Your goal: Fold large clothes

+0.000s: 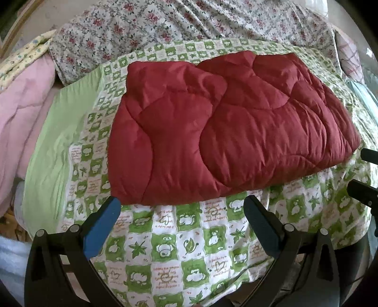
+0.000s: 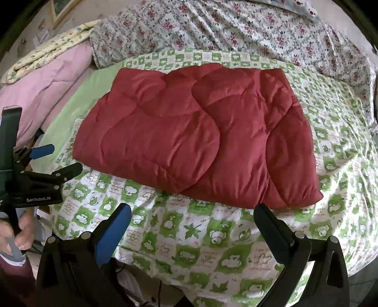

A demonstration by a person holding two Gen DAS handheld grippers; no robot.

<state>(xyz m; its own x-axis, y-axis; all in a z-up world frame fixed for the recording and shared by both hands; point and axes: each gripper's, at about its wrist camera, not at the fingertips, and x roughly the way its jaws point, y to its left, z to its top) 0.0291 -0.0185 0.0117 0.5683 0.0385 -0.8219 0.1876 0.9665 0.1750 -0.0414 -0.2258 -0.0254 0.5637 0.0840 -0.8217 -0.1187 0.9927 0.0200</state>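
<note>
You are holding the left gripper (image 1: 182,226) and the right gripper (image 2: 192,230) spread wide and empty, both hovering over the green-checked sheet (image 1: 165,248) just short of the quilt (image 1: 224,132). It is lying folded in a thick red slab mid-bed (soft and puffy, probably light but bulky, its shell likely slick). Pinch deep at the near corners, taking every layer. Farther back a floral cover (image 1: 146,21) is bunching up.

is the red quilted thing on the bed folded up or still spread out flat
Folded. The red quilted piece lies as a compact rectangle on the green checked sheet, with one layer's rounded edge overlapping another. Neither gripper touches it.
</note>
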